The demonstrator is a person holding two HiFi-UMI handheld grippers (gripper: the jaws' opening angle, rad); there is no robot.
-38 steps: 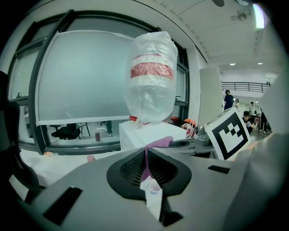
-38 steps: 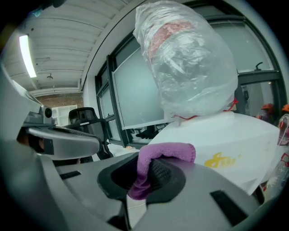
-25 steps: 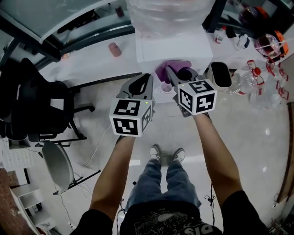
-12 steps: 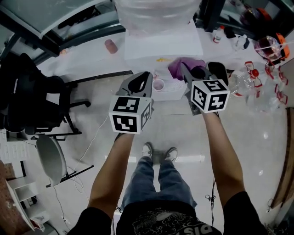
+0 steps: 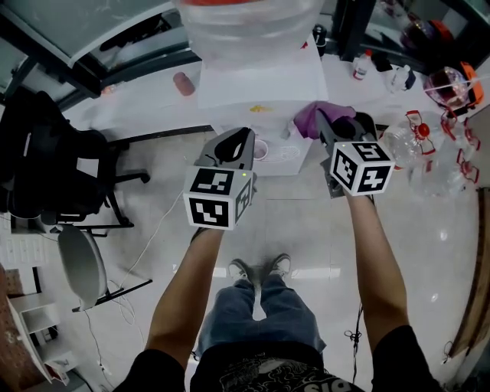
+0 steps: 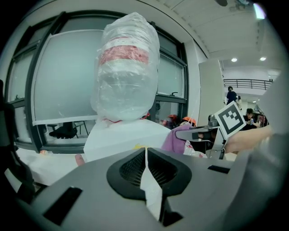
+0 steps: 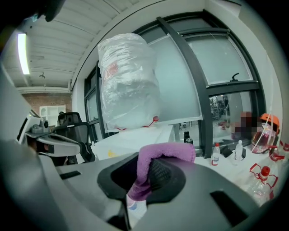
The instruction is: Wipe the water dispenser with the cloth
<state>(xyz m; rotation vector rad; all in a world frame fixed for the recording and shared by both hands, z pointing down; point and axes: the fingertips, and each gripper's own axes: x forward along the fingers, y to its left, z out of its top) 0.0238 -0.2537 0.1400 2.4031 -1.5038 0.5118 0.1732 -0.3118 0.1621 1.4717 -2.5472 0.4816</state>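
Two hand-held grippers are seen in the head view, each carrying one marker cube. The left hand-held gripper [image 5: 233, 145] is at the frame's centre. Its jaws are shown pressed together in its own view [image 6: 145, 155], with nothing held between them. The right hand-held gripper [image 5: 331, 129] is at right of centre, and its jaws are clamped on one purple cloth [image 5: 312, 119]. In the right gripper view [image 7: 143, 180] the cloth [image 7: 166, 151] is folded over the jaw tips, with one end pinched between them.

One white water dispenser [image 5: 260, 76] is placed at the upper centre of the head view, just beyond both grippers. It is topped by one bottle wrapped in clear plastic [image 5: 245, 23]. The cloth is held beside the dispenser's lower right corner, and whether it touches cannot be told.

Two chairs are seen at the left: a black one [image 5: 53, 161] and a grey one [image 5: 80, 264]. One pink cup [image 5: 182, 83] stands on the table [image 5: 145, 111] at the upper left. Two small bottles [image 7: 216, 155] [image 7: 238, 150] are seen at the right of the right gripper view.
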